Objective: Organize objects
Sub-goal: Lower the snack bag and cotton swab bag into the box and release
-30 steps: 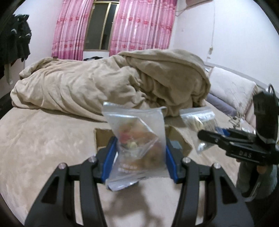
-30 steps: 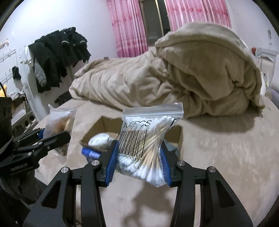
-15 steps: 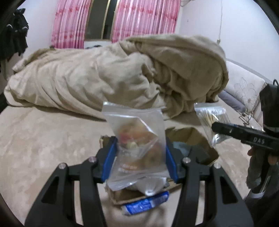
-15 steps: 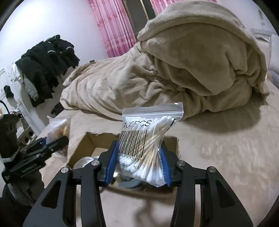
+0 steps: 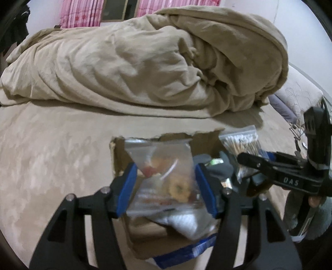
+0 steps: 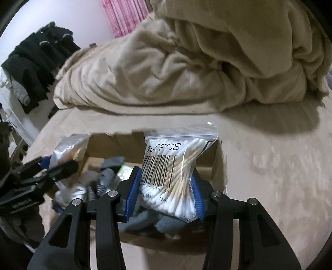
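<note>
My left gripper point(image 5: 166, 187) is shut on a clear zip bag of dried snacks point(image 5: 164, 176) and holds it over the open cardboard box point(image 5: 118, 153) on the bed. My right gripper point(image 6: 165, 191) is shut on a clear zip bag of cotton swabs point(image 6: 178, 166), also over the box point(image 6: 215, 166). Each gripper shows in the other's view: the right one point(image 5: 249, 160) with its swab bag point(image 5: 242, 143), the left one point(image 6: 60, 166) with its snack bag point(image 6: 66, 147). The box holds grey cloth point(image 6: 110, 166), a white item point(image 5: 184, 224) and a blue packet point(image 5: 186, 251).
A heaped beige blanket point(image 5: 145, 62) lies behind the box on the beige bed point(image 5: 51, 155). Pillows point(image 5: 294, 97) sit at the right. Dark clothes point(image 6: 35, 62) hang at the left wall. Pink curtains point(image 5: 81, 12) are at the back.
Both grippers have moved forward and down toward the box with their bags still held. The box's inside is now in full view beneath them.
</note>
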Demonstrator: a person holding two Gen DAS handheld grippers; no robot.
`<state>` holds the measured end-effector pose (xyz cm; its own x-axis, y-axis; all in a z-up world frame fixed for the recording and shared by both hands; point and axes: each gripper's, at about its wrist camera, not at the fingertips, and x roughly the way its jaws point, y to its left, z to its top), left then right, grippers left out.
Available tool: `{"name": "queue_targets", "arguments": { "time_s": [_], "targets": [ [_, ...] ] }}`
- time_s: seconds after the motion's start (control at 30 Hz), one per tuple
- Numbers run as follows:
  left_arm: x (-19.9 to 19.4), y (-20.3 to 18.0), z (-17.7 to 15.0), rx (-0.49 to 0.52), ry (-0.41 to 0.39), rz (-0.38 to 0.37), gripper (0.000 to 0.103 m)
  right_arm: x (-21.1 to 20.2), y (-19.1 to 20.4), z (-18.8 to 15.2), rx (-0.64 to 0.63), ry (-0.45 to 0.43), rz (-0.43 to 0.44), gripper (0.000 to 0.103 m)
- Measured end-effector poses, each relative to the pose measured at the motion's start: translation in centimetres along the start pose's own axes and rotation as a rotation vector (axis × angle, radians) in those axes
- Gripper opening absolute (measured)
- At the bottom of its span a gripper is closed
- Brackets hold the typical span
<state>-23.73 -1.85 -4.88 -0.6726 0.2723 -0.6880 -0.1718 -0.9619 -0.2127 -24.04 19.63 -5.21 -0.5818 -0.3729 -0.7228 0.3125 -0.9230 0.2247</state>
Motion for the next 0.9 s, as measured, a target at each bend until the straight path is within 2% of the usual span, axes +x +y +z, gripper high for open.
{"name": "queue_targets", "arguments": {
  "time_s": [0.07,0.17,0.33,0.47,0.67,0.8,0.9],
  "targets": [
    [-0.3,0.1,0.0,-0.003,-0.013,0.021,0.066,-0.2,-0.2,0.0,0.007,-0.006,0.0,0.056],
    [-1.0,0.1,-0.1,-0.014,-0.029,0.014,0.071,-1.4,-0.2,0.2,0.013,-0.042,-0.004,0.065],
    [-3.3,0.2,-0.4,-0.02,-0.082,0.029,0.074,-3.2,0.8,-0.1,-0.005,-0.085,0.002,0.066],
    [-6.6,0.6,-1.2,-0.05,-0.133,0.023,0.074,-5.3,1.6,-0.6,-0.029,-0.125,0.021,0.066],
    [-10.7,0.3,-3.4,-0.054,-0.214,0.067,0.082,-9.1,2.3,-1.7,-0.057,-0.219,0.039,0.066],
    [-11.5,-0.1,-5.2,-0.059,-0.203,0.063,0.089,-10.5,2.1,-2.6,-0.053,-0.241,0.038,0.067],
    [-11.5,-0.8,-6.6,-0.048,-0.191,0.062,0.089,-11.0,1.8,-3.6,-0.045,-0.243,0.041,0.077]
  ]
}}
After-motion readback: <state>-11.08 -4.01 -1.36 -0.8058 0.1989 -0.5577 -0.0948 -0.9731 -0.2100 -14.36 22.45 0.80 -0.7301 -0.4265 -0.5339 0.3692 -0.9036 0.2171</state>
